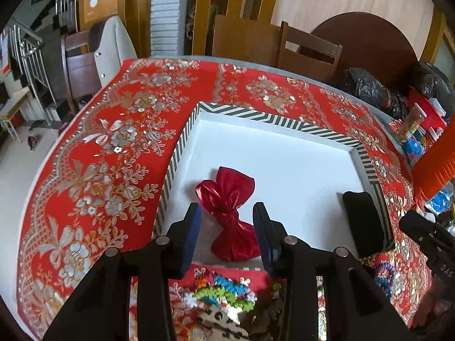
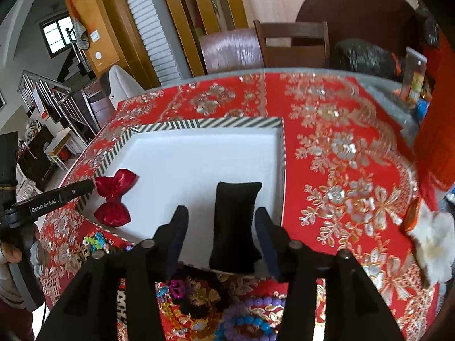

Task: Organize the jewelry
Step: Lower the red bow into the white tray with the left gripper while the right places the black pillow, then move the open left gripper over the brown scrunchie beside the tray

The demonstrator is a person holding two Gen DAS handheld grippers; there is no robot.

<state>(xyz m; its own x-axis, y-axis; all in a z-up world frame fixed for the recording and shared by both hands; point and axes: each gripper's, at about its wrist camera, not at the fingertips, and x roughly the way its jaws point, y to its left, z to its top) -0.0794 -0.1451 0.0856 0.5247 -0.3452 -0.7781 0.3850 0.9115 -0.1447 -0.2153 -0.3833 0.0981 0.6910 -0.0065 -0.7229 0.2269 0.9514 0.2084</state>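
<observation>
A white tray (image 1: 284, 120) with a striped rim lies on the red flowered tablecloth. In it rest a red satin pouch (image 1: 227, 199) tied at the middle and a black cushion (image 1: 364, 221). My left gripper (image 1: 227, 209) hovers open over the pouch, its pads clear of the cloth on both sides. In the right wrist view my right gripper (image 2: 221, 211) stands open around the black cushion (image 2: 234, 221) without touching it, and the pouch (image 2: 113, 199) sits at the tray's (image 2: 204, 123) left corner. Loose bead bracelets (image 1: 224, 289) (image 2: 250, 321) lie on the cloth in front of the tray.
Wooden chairs (image 1: 310, 54) and black plastic bags (image 1: 369, 91) stand behind the table. A red box with small items (image 1: 423, 119) sits at the right edge. A crumpled white tissue (image 2: 435, 244) lies on the cloth at the right. The table edge curves away on the left.
</observation>
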